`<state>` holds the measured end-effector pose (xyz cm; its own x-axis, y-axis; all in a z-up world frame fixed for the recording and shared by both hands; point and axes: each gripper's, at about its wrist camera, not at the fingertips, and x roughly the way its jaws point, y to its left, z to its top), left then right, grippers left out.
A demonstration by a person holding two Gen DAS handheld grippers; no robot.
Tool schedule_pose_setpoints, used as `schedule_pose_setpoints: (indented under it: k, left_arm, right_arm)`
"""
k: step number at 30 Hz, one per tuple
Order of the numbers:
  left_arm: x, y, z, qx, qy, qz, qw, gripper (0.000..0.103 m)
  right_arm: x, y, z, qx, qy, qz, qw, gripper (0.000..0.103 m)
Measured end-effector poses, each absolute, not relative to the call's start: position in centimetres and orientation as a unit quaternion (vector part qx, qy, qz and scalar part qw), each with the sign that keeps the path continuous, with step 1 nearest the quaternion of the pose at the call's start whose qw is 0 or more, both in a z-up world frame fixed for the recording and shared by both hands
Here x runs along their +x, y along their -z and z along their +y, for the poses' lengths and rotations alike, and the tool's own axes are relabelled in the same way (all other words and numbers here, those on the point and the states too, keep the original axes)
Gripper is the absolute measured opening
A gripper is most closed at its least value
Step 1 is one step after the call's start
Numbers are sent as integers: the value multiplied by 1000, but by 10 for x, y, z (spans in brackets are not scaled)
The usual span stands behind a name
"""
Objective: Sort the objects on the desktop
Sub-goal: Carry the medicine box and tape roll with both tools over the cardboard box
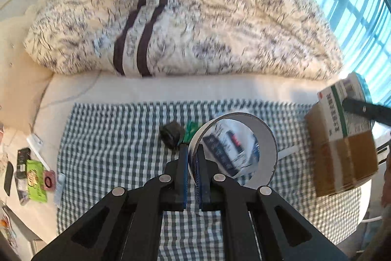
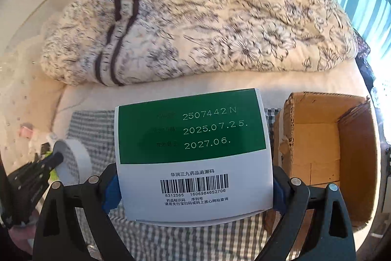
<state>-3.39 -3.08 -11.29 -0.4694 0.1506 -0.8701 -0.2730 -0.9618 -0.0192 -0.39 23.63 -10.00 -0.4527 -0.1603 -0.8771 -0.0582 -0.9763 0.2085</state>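
One rolled cream quilt with dark floral print and two brown stripes (image 1: 185,23), lying far ahead of both grippers on a white bed (image 1: 151,89).

One blue-and-white checked cloth (image 1: 117,146) spread on the bed, directly under both grippers.

One open brown cardboard box (image 2: 325,143), just right of the right gripper. What shows of its inside is bare cardboard; nothing seen in it. In the left wrist view the same box sits far to the right.

One white-and-green medicine carton (image 2: 193,153), barcode face and printed dates toward the camera, held off the cloth. Right gripper (image 2: 195,190) spread wide, its blue pads pressed to the carton's two sides. Carton is just left of the box opening, not inside it.

One roll of white tape (image 1: 234,148), standing on edge. Left gripper (image 1: 194,158) nearly closed, pinching the roll's wall: one finger outside, one inside the ring. Roll appears raised off the cloth; contact below cannot be told.

One small dark lump (image 1: 171,133) and one green packet (image 1: 191,130), side by side on the cloth just ahead-left of the roll.

Several small packets, one lime green (image 1: 35,180), far left beyond the cloth edge; count unclear through blur.
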Motion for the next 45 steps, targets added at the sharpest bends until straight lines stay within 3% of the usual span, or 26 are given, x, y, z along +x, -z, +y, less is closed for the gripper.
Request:
schedule_pose_setpoints:
  k: [7, 11, 21, 36, 45]
  left_arm:
    - [-21, 37, -28, -451, -884, 67, 105, 5]
    - [-18, 21, -26, -442, -889, 64, 104, 5]
    - [-5, 18, 27, -439, -882, 83, 147, 5]
    - [8, 30, 191, -439, -844, 133, 278, 5]
    - [17, 53, 280, -450, -815, 157, 329, 5]
  right_arm:
    - [27, 44, 218, 496, 861, -89, 67, 93]
    - [34, 38, 216, 490, 863, -92, 80, 93]
    - [50, 36, 269, 483, 868, -104, 58, 93]
    - [85, 49, 424, 491, 855, -142, -88, 93]
    - [98, 73, 481, 510, 837, -157, -121, 93]
